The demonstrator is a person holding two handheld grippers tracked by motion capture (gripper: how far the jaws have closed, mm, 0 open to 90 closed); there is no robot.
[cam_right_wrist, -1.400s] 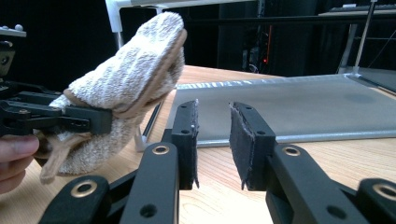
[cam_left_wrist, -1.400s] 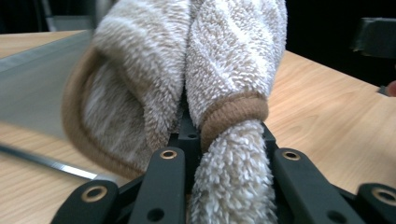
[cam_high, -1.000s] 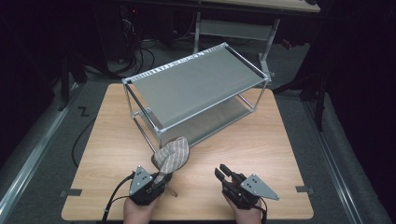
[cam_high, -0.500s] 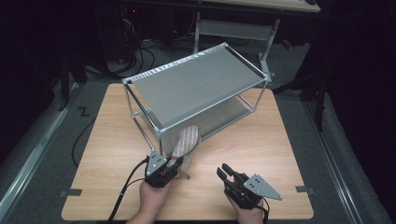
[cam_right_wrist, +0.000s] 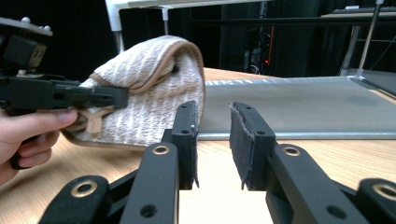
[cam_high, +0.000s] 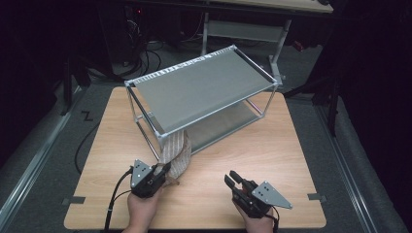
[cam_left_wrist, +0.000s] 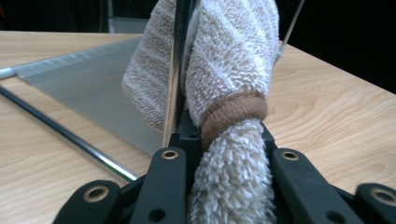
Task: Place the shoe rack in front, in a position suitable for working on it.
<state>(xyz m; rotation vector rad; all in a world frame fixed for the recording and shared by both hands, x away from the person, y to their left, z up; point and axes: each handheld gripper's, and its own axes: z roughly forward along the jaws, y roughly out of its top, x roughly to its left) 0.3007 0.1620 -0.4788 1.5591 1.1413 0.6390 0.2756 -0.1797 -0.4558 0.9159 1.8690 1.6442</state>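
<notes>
A: Item one — left hand-held gripper (cam_high: pixel 163 171), jaws pinching the cuff end of a beige terry mitt (cam_high: pixel 176 153). The mitt lies on the desk (cam_high: pixel 291 160), its far end against the front corner post (cam_high: pixel 159 143) of the wire shelf rack (cam_high: pixel 204 90), partly under the top shelf and at the edge of the lower one.

B: Risk entry?

A: In the left gripper view the post (cam_left_wrist: pixel 177 70) stands right across the cloth (cam_left_wrist: pixel 229 56), splitting it. A push straight ahead would likely wrap the mitt round the post or bunch it up — short of the lower shelf. A hard push might also shove the light rack along the desk.

B: Item two?

A: Right hand-held gripper (cam_high: pixel 235 180), low over the desk near the front edge, jaws a narrow gap apart with nothing between them. Too far off to steady the rack.

B: Changes against the earlier frames?

A: The left gripper and mitt were back near the desk's front edge, the mitt clear of the rack; now its tip is at the post. The right gripper keeps its place. The rack looks unmoved.
</notes>
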